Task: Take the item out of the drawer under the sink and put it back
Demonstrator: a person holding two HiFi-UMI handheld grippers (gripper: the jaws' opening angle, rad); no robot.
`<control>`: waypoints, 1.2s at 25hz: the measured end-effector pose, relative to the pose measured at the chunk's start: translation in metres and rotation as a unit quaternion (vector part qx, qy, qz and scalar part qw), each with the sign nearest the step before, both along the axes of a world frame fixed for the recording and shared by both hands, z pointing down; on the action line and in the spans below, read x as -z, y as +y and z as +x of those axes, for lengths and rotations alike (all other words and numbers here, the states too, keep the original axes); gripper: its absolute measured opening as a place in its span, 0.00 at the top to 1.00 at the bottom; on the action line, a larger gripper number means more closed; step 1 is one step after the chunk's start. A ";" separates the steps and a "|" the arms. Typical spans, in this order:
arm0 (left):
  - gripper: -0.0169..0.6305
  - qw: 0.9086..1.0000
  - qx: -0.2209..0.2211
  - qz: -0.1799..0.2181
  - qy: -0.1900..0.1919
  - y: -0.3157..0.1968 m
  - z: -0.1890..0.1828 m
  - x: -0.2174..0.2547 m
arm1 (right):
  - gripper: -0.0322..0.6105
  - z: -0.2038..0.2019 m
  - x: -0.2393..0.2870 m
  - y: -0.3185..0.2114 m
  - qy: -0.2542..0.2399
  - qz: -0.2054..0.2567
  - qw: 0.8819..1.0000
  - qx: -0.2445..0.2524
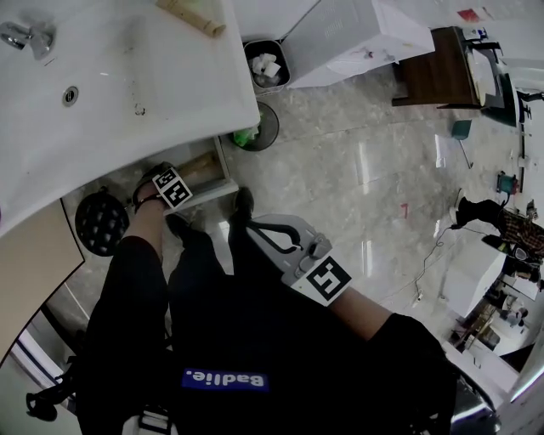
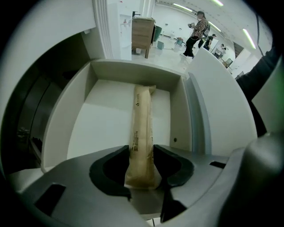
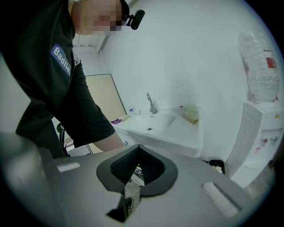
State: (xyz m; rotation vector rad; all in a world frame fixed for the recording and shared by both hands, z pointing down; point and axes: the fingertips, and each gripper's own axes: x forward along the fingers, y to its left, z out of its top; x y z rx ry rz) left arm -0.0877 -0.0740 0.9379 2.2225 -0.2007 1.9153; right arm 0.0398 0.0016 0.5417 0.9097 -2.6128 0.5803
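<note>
The white drawer point(image 2: 106, 119) under the sink point(image 1: 127, 76) stands pulled out. A long tan paper packet point(image 2: 143, 124) lies lengthwise in it, its far end against the drawer's back wall. My left gripper point(image 2: 141, 165) is shut on the packet's near end. In the head view the left gripper point(image 1: 174, 183) reaches under the basin edge to the drawer point(image 1: 223, 189), where a bit of the packet point(image 1: 199, 168) shows. My right gripper point(image 1: 270, 236) hangs back over the floor, shut with nothing in it. In its own view the right gripper point(image 3: 138, 167) faces the sink point(image 3: 168, 131) from a distance.
A second tan packet point(image 1: 192, 15) lies on the basin counter near the tap point(image 1: 25, 37). Two waste bins point(image 1: 267, 66) point(image 1: 257, 129) stand on the shiny floor beside the sink. A black round object point(image 1: 102, 223) sits left of the drawer. White and wooden cabinets point(image 1: 438, 72) stand farther off.
</note>
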 end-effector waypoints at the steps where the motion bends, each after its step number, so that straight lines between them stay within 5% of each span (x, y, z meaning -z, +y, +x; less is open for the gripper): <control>1: 0.73 1.000 -0.003 -0.001 -0.006 0.000 -0.001 -0.002 | 0.95 0.001 -0.001 0.000 0.002 -0.002 1.000 -0.002; 7: 0.74 0.999 -0.015 0.003 -0.028 0.000 -0.005 -0.006 | 0.95 0.003 -0.005 0.006 0.011 -0.012 1.000 -0.010; 11: 0.85 0.999 -0.021 0.020 -0.014 -0.005 -0.003 0.008 | 0.95 0.002 -0.003 0.004 0.011 -0.008 1.000 -0.015; 25: 0.86 0.995 -0.052 0.071 0.047 -0.003 0.012 0.106 | 0.95 0.001 0.028 -0.004 0.002 0.018 1.000 -0.019; 30: 0.86 0.993 -0.029 0.087 0.070 0.005 0.015 0.149 | 0.95 0.002 0.046 -0.009 0.001 0.035 0.999 -0.016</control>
